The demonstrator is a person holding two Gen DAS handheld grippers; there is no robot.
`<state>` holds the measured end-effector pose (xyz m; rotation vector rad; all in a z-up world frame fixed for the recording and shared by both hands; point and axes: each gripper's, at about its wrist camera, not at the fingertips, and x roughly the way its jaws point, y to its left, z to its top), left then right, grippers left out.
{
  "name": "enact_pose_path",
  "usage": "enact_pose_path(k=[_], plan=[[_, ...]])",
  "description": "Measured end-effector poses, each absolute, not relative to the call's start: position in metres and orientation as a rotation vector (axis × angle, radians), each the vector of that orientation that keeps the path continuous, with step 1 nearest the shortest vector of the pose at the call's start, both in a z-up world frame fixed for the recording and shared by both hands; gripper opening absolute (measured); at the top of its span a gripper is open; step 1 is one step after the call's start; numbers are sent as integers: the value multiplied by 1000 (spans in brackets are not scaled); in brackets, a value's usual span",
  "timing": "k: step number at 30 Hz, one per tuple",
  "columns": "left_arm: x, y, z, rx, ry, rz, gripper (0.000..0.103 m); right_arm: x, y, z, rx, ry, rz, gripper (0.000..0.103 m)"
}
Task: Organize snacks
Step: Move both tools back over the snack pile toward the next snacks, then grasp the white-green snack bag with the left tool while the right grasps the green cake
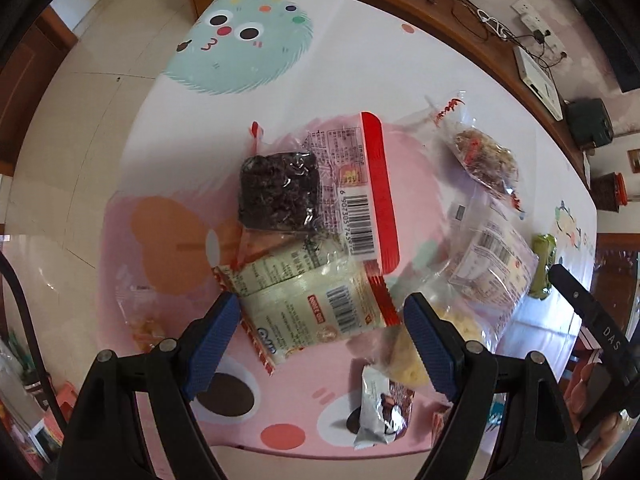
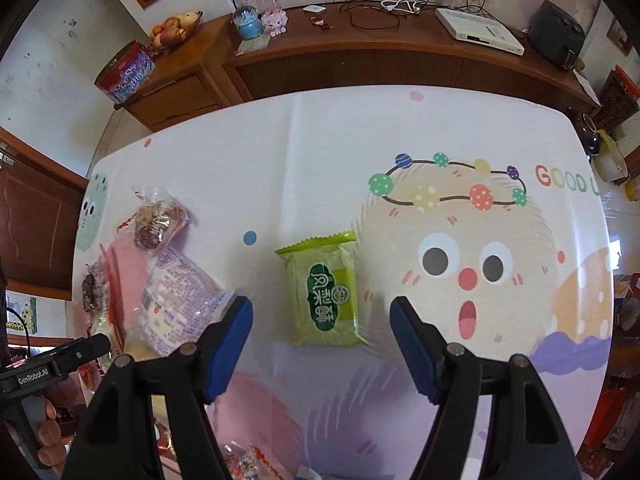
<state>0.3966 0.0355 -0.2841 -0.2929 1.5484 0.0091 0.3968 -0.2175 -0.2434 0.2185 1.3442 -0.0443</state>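
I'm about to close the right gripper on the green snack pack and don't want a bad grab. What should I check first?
1. Right gripper open: ok, fingers spread wide.
2. Green snack pack lined up between the fingers: ok, it lies flat just ahead of the gap.
3. Pack free of neighbours: ok, the purple-printed bag lies apart to its left.
4. Fingers down at pack level: cannot tell, height above the table is unclear.
5. Left gripper out of the way: ok, it is open over the snack pile, above the cream packet.
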Motion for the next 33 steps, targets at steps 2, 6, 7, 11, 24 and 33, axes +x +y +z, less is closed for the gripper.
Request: enact_pose_path(k=[2,6,7,11,24,33], plan=[[398,33,-286,-281,1545,15,84,399,-218,-247,217,1353,-47,68],[400,28,-289,-265,1547,47,84,402,-218,-256,218,1377,-41,59],[401,28,-289,-265,1547,56,84,402,-218,-259,219,1387,-39,55],[408,19,-292,-216,1556,94,84,401,-211,-262,179,1396,-37,46],[428,-38,-299,36,1570,118,86,395,-205,-262,116,1404,-45,37],[406,-43,-291,67,1499,61,50,382,-202,-261,126,1411,-28,37]])
